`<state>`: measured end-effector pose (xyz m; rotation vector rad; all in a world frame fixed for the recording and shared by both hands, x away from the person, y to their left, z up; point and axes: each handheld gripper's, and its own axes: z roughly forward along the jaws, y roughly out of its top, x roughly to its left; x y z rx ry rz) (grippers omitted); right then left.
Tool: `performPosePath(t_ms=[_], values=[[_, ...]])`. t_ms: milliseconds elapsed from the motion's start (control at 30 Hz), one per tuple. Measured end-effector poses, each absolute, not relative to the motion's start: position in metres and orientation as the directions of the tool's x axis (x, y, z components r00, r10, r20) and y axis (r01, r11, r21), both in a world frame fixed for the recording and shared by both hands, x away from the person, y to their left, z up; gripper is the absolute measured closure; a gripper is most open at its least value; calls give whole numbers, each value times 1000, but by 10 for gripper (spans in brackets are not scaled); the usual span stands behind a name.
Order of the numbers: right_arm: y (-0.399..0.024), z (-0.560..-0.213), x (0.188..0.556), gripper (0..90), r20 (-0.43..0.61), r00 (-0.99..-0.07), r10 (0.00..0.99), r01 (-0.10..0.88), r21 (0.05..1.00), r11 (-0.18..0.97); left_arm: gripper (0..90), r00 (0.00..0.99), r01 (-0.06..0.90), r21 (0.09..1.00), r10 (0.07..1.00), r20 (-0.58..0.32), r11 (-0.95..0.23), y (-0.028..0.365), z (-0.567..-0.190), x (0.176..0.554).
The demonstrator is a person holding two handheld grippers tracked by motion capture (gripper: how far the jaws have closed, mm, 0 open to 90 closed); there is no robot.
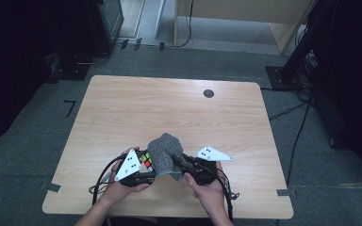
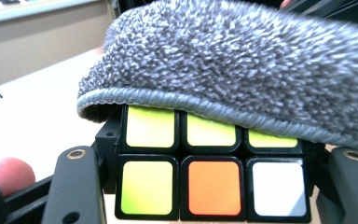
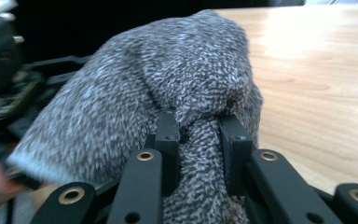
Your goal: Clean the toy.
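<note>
The puzzle cube [image 2: 212, 179] is sitting near the front edge of the surface [image 1: 169, 103], clamped between the jaws of the left gripper [image 1: 143, 172]. The grey cloth [image 1: 164, 155] is draping over the cube's top, touching it. The right gripper [image 1: 181, 162] is pinching a fold of that cloth, its jaws closing tightly on the fabric.
</note>
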<state>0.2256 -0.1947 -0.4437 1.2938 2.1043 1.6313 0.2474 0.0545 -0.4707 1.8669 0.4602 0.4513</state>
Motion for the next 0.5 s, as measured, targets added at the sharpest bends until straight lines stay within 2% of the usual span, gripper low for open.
performPosePath(t_ms=[100,233,400,500], values=[[-190,-435,220,741,348,-642,683,487,873,13,342,867,113,944,495,59,-309,53,-472,250],[-186,-428,214,739,302,-660,688,444,895,34,342,868,90,943,490,83,-320,51,-468,247],[-194,-439,221,739,330,-606,724,486,874,8,342,859,82,946,504,91,-312,54,-464,246],[-195,-440,221,739,335,-607,720,491,871,8,341,861,87,947,502,84,-308,55,-465,247]])
